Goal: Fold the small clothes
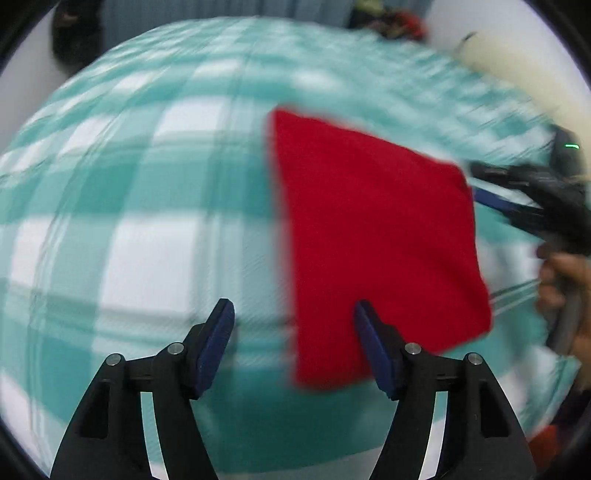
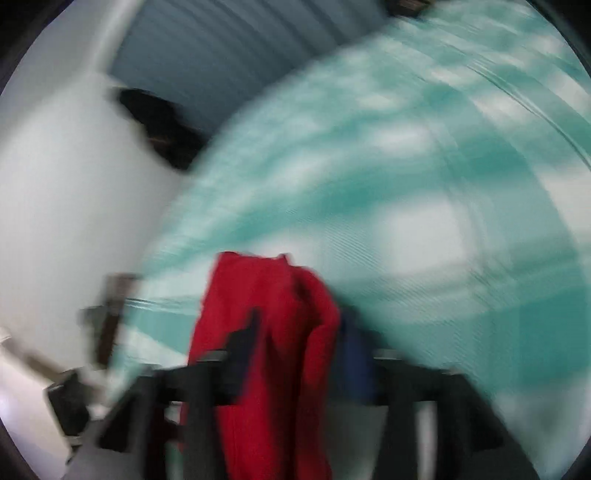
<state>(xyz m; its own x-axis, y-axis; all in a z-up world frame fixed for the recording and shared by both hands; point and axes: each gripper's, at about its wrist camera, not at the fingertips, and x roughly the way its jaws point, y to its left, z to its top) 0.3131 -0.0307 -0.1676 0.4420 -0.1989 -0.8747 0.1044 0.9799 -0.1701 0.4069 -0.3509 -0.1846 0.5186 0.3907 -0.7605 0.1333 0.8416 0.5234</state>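
Note:
A red cloth (image 1: 373, 236), folded into a flat rectangle, lies on the teal and white checked cover (image 1: 147, 229). My left gripper (image 1: 295, 317) hovers open over the cloth's near left edge. Its right finger (image 1: 373, 343) shows in front of the red fabric and nothing is pinched. My right gripper (image 1: 478, 181) reaches in from the right, held by a hand (image 1: 561, 280), with its tips at the cloth's right corner. The right wrist view is heavily blurred. There the red cloth (image 2: 280, 302) shows between the spread fingers of the right gripper (image 2: 301, 332).
Dark clutter with red bits (image 1: 391, 20) sits at the far edge of the cover. A cream shape (image 1: 517, 70) crosses the upper right. A dark object (image 2: 159, 125) lies beside the cover, near a white surface (image 2: 74, 206) and a blue-grey ribbed panel (image 2: 221, 44).

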